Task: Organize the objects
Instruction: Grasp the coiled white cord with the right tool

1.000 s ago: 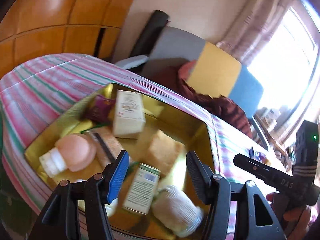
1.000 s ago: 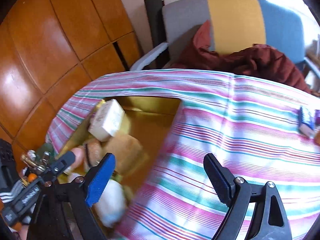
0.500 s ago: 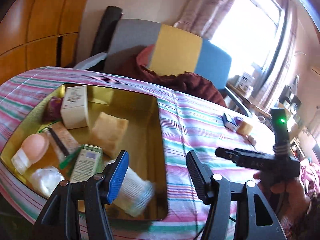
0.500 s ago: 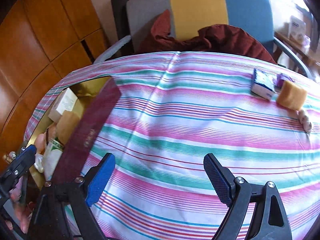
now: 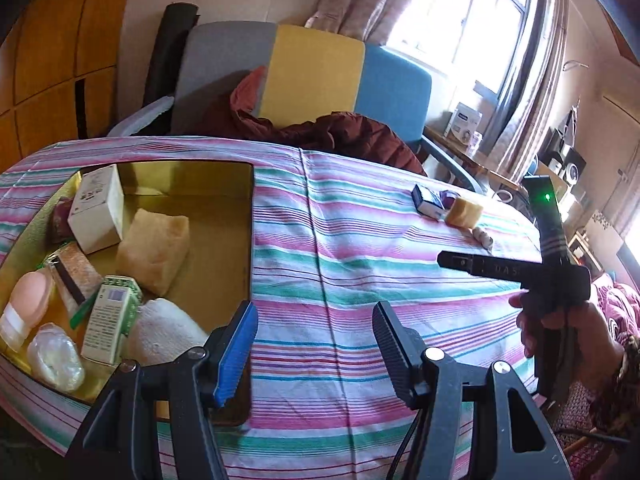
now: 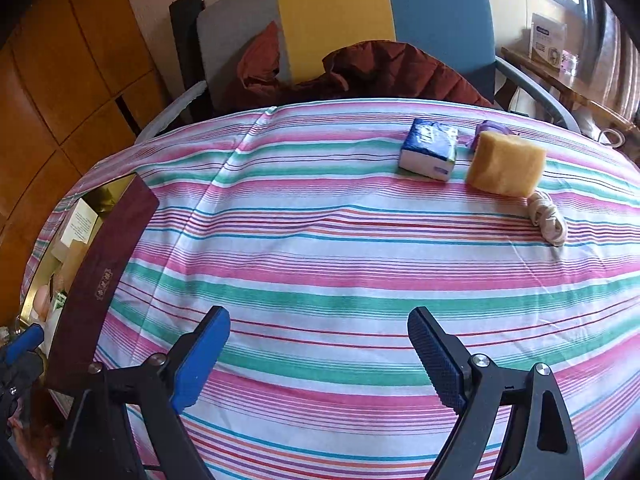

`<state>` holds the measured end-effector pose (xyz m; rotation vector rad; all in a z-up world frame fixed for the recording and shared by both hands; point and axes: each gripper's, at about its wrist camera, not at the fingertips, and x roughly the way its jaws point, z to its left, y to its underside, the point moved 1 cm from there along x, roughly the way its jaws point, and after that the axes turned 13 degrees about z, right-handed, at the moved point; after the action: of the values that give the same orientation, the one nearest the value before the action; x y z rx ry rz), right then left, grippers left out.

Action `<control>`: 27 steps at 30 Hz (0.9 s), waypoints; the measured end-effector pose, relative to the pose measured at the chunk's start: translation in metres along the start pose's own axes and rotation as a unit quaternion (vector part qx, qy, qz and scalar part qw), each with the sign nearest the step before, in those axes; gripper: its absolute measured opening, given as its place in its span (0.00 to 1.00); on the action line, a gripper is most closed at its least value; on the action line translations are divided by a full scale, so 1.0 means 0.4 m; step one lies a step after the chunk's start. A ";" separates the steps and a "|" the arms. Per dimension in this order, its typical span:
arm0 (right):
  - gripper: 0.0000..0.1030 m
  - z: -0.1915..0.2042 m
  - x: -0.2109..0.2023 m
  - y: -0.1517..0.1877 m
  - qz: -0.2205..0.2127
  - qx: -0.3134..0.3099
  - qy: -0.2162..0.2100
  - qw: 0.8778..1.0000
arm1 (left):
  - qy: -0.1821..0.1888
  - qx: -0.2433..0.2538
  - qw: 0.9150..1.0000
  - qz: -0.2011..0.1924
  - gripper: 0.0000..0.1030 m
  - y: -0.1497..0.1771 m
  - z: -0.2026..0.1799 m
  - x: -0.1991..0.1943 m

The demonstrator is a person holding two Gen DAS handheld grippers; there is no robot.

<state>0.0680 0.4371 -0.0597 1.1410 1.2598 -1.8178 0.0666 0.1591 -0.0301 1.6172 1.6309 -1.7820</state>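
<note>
A gold-lined box (image 5: pixel 224 184) with a maroon outer wall (image 6: pixel 100 276) sits at the table's left and holds several items: a white carton (image 5: pixel 96 208), a yellow sponge (image 5: pixel 154 250), a green carton (image 5: pixel 110 318), a white cloth roll (image 5: pixel 160 334), a pink bottle (image 5: pixel 26 304). On the striped cloth at the far right lie a blue tissue pack (image 6: pixel 430 154), a yellow sponge (image 6: pixel 506 164), a small purple item (image 6: pixel 490 128) and a knotted beige cloth (image 6: pixel 548 218). My left gripper (image 5: pixel 314 348) is open and empty beside the box. My right gripper (image 6: pixel 320 364) is open and empty over bare cloth.
A chair (image 6: pixel 340 12) with grey, yellow and blue panels and a maroon jacket (image 6: pixel 400 72) stands behind the table. Wooden cabinets (image 6: pixel 60 80) are at the left. A side table (image 6: pixel 560 76) with a box is at the right.
Both grippers have swung right, away from the box and toward the items at the far right of the table. Both stayed open and empty.
</note>
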 end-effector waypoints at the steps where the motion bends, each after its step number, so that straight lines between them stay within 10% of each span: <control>1: 0.89 -0.016 0.000 -0.003 0.000 0.004 0.007 1.000 | 0.000 0.005 1.000 0.004 0.59 -0.001 -0.010 0.005; 15: 0.89 -0.369 -0.038 -0.100 -0.045 0.106 0.103 0.988 | 0.008 0.051 0.997 0.052 0.59 -0.010 -0.108 0.072; 27: 0.66 -0.458 0.067 -0.164 -0.009 0.107 0.065 0.992 | 0.005 0.090 0.992 0.091 0.59 -0.014 -0.191 0.131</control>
<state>0.0541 0.6309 -0.0885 1.3881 1.1716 -1.9550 0.0848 0.2477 -0.0516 1.7894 1.3117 -1.8722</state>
